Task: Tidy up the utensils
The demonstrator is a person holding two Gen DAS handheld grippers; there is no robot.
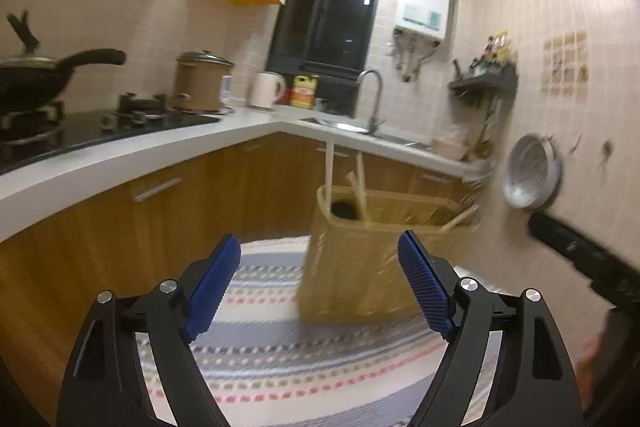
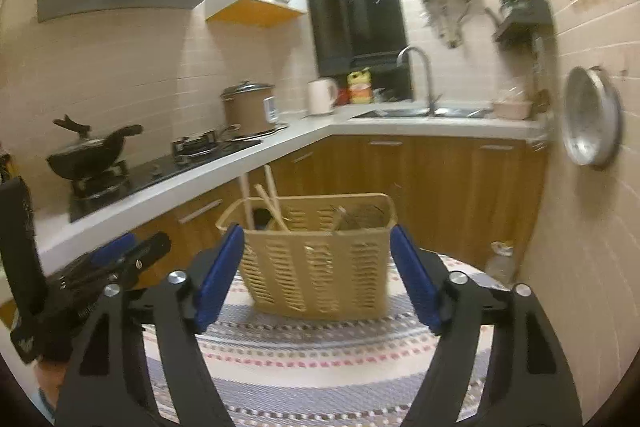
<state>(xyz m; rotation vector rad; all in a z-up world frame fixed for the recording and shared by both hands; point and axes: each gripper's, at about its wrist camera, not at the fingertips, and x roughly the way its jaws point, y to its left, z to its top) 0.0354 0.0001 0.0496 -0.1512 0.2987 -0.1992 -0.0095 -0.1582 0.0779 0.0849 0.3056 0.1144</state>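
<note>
A tan slotted plastic basket [image 2: 316,267] stands upright on a striped cloth-covered table [image 2: 312,355]. It holds several utensils, with wooden handles [image 2: 272,195] sticking up at its left end. In the left wrist view the basket [image 1: 360,267] is blurred, ahead and a little right. My left gripper [image 1: 320,247] is open and empty, short of the basket. My right gripper [image 2: 316,231] is open and empty, its jaws wide on either side of the basket's near face, not touching it. The left gripper also shows at the left of the right wrist view [image 2: 120,255].
An L-shaped white counter [image 2: 304,135] with wooden cabinets runs behind the table. It carries a stove with a black pan [image 2: 92,155], a brown cooker [image 2: 250,107], a kettle [image 2: 320,97] and a sink [image 2: 420,111]. A metal pan [image 2: 590,117] hangs on the right wall.
</note>
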